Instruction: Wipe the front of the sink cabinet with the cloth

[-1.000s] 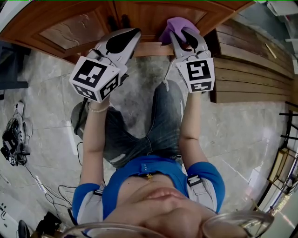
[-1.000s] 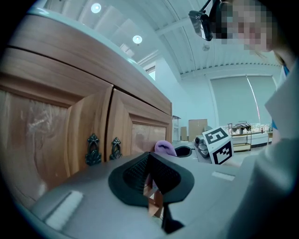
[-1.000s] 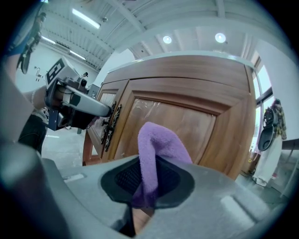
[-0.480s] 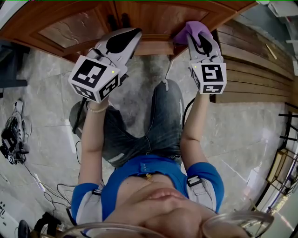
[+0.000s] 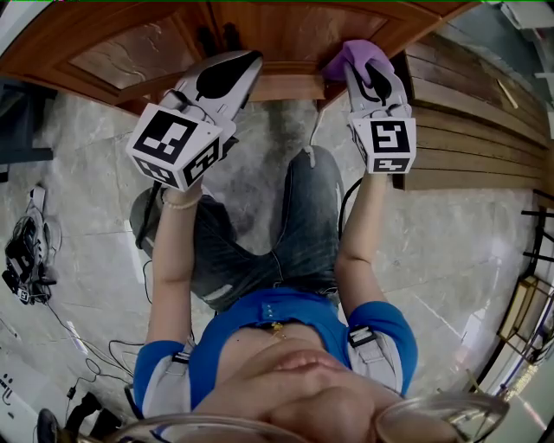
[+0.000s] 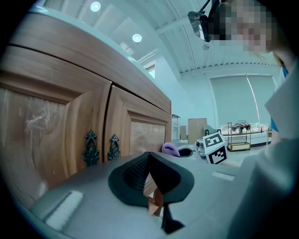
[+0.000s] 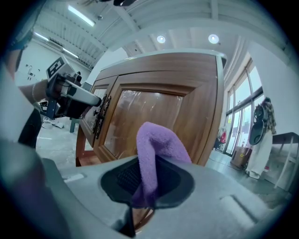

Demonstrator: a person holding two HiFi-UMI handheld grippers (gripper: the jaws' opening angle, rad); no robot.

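Right gripper (image 5: 362,67) fingers pinching purple cloth (image 7: 158,147) — keep fold flat against cabinet door (image 7: 149,114), sweep even overlapping passes. Left gripper (image 5: 242,62) fingers pressed together, empty.

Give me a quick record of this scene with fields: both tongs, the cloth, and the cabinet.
left tongs: shut, holding nothing, pointed at the cabinet near the door handles
right tongs: shut on the cloth
cloth: purple, bunched, sticking out past the pads, up at the door on the person's right; contact unclear
cabinet: wooden, two panelled doors, both closed
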